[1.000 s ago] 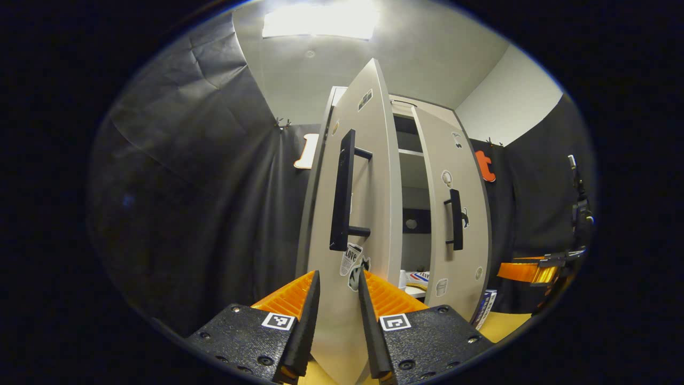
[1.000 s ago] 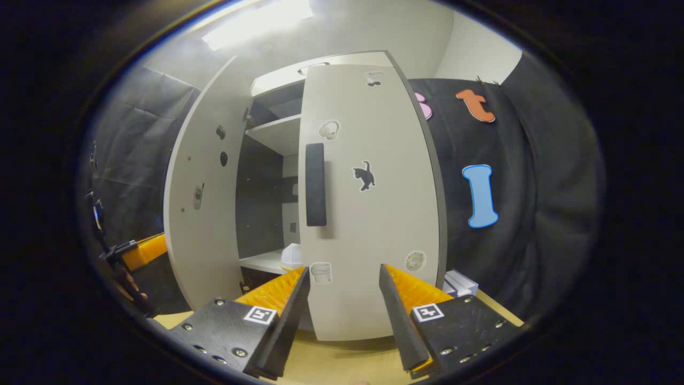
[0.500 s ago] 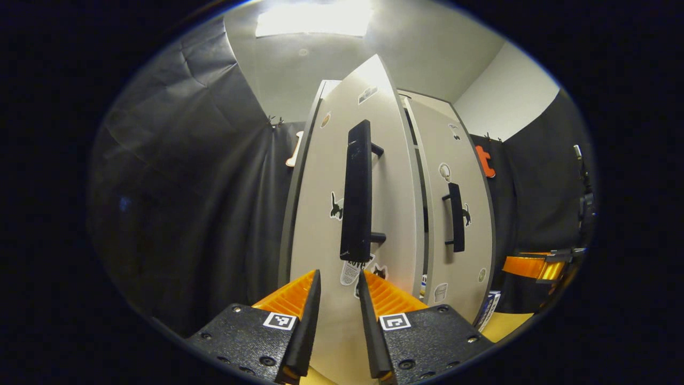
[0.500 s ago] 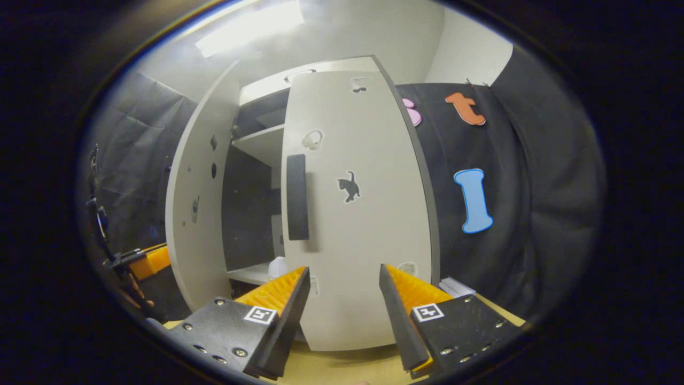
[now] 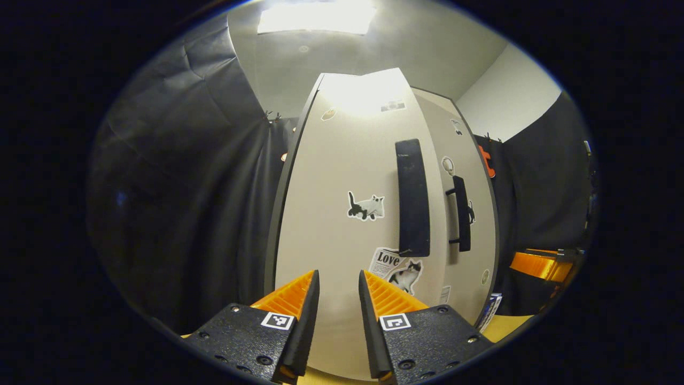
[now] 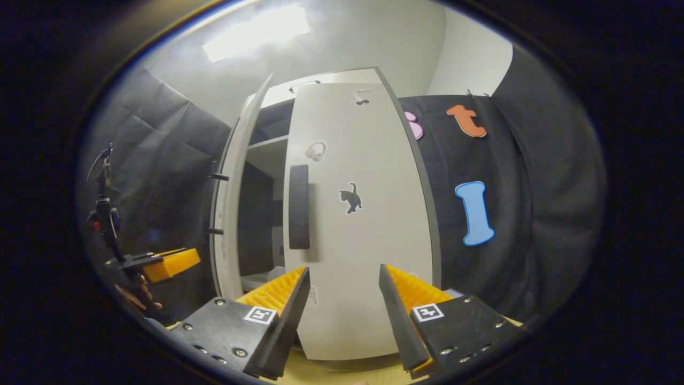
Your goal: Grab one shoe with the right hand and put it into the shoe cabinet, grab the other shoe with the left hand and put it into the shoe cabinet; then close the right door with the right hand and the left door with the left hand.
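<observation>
Closing stage of the shoe cabinet task. In the left gripper view the left gripper faces the left door squarely; its jaws stand slightly apart with nothing between them, the tips close to the door's lower face, though contact cannot be judged. The black handle of this door rises just right of centre, and beyond it the right door looks flush with the cabinet front. In the right gripper view the right gripper hangs before the right door, jaws spread wide and empty, while the left door appears edge-on and ajar, a dark gap of cabinet interior showing between the two. The left gripper appears low at the far left of that view, behind the door. The shoes are judged to be inside the cabinet; a pale shape low in the gap may be one, but this cannot be told.

To finish well: press the left door on its flat face, low and away from the hinge, pushing steadily until its edge meets the right door; keep the right gripper clear of the closing gap
</observation>
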`<state>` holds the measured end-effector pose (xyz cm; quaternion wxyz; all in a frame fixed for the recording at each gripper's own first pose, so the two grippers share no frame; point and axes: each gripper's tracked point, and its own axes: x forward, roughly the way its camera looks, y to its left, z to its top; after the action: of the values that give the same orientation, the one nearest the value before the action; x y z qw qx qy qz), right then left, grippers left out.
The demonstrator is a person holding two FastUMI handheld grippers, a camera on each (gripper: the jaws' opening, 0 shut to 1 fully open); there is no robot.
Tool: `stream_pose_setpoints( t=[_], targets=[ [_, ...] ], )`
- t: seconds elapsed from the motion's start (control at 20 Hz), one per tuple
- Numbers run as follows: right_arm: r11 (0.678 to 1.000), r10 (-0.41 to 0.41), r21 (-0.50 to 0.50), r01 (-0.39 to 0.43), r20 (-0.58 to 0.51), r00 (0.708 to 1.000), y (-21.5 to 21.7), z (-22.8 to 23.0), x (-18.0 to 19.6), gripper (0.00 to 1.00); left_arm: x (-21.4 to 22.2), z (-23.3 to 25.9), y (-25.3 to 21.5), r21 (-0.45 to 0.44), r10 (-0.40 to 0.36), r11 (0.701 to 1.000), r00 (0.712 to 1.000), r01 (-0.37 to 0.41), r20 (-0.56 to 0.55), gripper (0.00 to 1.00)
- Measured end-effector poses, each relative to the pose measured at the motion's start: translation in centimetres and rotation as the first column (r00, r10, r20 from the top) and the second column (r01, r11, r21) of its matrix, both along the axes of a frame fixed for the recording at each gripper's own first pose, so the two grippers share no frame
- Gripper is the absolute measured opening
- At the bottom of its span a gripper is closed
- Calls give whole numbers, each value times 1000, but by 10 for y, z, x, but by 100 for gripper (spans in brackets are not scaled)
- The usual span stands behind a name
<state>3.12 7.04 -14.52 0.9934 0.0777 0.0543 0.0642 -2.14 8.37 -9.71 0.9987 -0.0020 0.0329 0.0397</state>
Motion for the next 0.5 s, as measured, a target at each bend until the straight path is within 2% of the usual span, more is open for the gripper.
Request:
stream_pose_setpoints(
  t=[0.15,0.2,0.5],
  targets=[
    [1000,20,1,-20,24,1000,6,5,4,77,4,-1,-2,-6,12,1000,1000,-12,13,44],
    [1000,23,-3,-23,32,999,7,6,2,75,5,0,-2,-8,18,1000,1000,-18,21,44],
    [999,19,-42,-17,66,998,8,13,-3,77,5,-18,-1,2,45,999,999,-45,12,44]
  ],
)
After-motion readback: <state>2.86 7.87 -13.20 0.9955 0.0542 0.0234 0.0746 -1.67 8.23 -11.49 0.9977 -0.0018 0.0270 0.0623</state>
